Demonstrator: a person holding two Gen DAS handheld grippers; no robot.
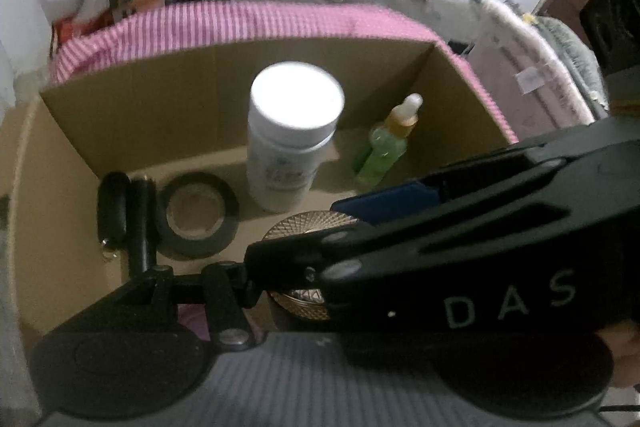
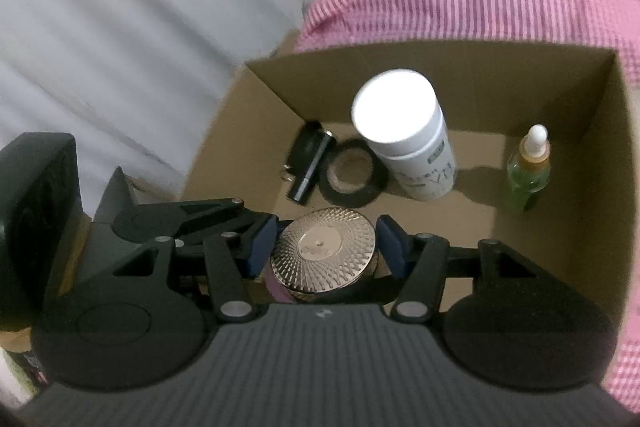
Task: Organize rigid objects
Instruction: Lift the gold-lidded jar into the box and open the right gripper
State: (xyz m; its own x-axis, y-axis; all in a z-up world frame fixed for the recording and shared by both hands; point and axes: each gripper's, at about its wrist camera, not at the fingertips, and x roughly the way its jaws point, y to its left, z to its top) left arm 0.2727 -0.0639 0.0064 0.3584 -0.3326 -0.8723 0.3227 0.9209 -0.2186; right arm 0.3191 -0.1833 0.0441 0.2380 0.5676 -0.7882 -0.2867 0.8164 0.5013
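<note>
Gold-lidded jar (image 2: 325,254) sits pinched between the right gripper (image 2: 326,247) fingers above the box (image 2: 592,131), ready to join the white bottle (image 2: 404,131). Left gripper (image 1: 304,263) probably pinching it too, can't tell.

You have a round jar (image 2: 324,253) with a ribbed, rose-gold lid sitting upright over the near edge of the open cardboard box (image 2: 568,227). Inside stand a white-capped bottle (image 2: 408,135) and a green dropper bottle (image 2: 528,171); a black tape roll (image 2: 352,175), a black tube (image 2: 310,171) and a black fob (image 1: 113,207) lie flat at the left.

Bottle (image 2: 404,131) and tape (image 2: 352,179) inside box (image 2: 592,227)
</note>
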